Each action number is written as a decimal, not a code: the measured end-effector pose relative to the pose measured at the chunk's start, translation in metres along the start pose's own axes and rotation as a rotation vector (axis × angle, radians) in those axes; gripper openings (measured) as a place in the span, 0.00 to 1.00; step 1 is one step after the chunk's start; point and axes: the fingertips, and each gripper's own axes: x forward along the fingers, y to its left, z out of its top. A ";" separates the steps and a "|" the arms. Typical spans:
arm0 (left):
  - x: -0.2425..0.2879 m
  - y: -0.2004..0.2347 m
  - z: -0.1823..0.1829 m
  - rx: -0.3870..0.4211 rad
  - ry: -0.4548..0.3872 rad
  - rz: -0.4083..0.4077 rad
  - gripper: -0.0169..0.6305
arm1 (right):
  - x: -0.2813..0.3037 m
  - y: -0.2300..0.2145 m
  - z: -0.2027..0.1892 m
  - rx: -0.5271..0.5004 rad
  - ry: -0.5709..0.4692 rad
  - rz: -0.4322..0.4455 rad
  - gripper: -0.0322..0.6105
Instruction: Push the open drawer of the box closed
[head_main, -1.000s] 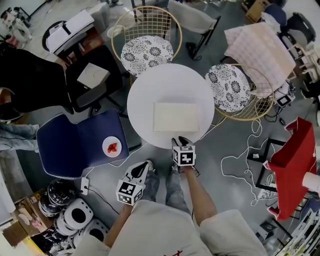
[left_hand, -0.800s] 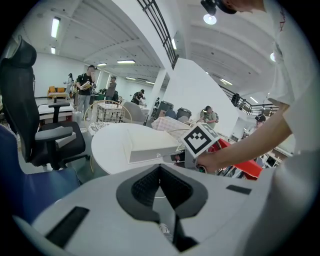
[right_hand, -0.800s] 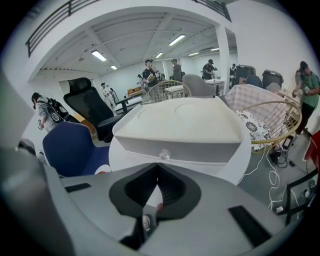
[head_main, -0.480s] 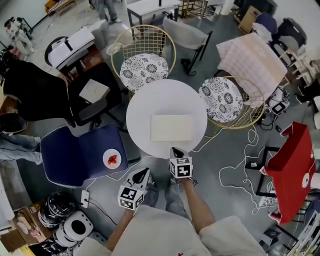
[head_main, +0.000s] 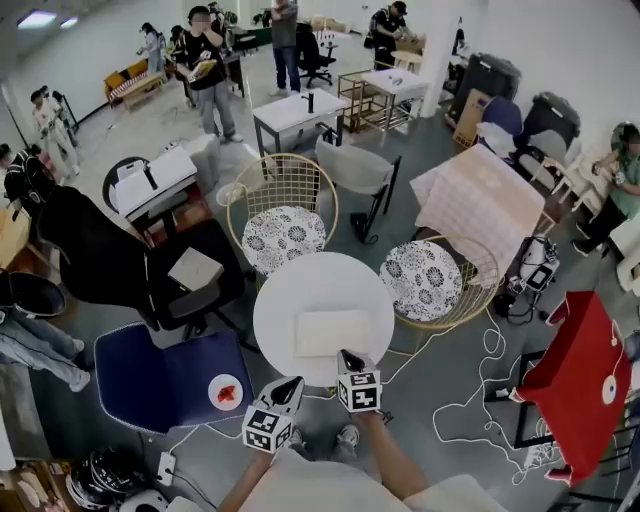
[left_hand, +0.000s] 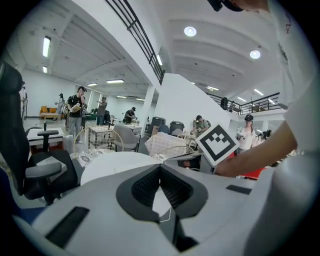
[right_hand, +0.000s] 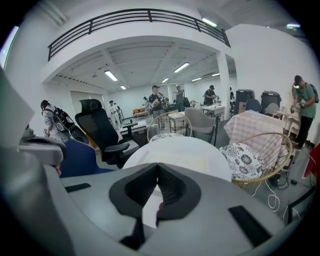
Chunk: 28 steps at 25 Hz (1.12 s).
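Observation:
A flat white box (head_main: 332, 333) lies on the round white table (head_main: 290, 300); I see no drawer standing out of it. My right gripper (head_main: 349, 360) hovers over the table's near edge, just in front of the box, shut and empty. In the right gripper view its tips (right_hand: 158, 165) meet, with the table (right_hand: 200, 147) and the box (right_hand: 192, 162) beyond. My left gripper (head_main: 294, 384) hangs off the table's near edge to the left, also shut with nothing in it. The left gripper view shows closed tips (left_hand: 160, 167) and the table (left_hand: 112, 165) ahead.
Two wire chairs with patterned cushions (head_main: 283, 238) (head_main: 420, 278) stand behind the table. A blue chair holds a plate (head_main: 225, 392) at the left, beside a black office chair (head_main: 150, 262). Cables (head_main: 470, 400) lie on the floor at right, near a red cloth (head_main: 580, 370). People stand far back.
The head view has tilted up and shows much more of the room, so the table looks smaller. Both grippers have risen and sit nearer each other at the table's near edge.

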 end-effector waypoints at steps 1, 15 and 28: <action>-0.001 -0.003 0.005 0.007 -0.005 -0.003 0.05 | -0.006 0.000 0.006 -0.003 -0.010 -0.002 0.07; 0.022 -0.031 0.056 0.119 -0.095 -0.039 0.05 | -0.054 0.001 0.060 -0.082 -0.196 0.012 0.07; 0.020 -0.085 0.038 0.079 -0.105 0.018 0.05 | -0.138 0.012 0.028 -0.141 -0.269 0.082 0.07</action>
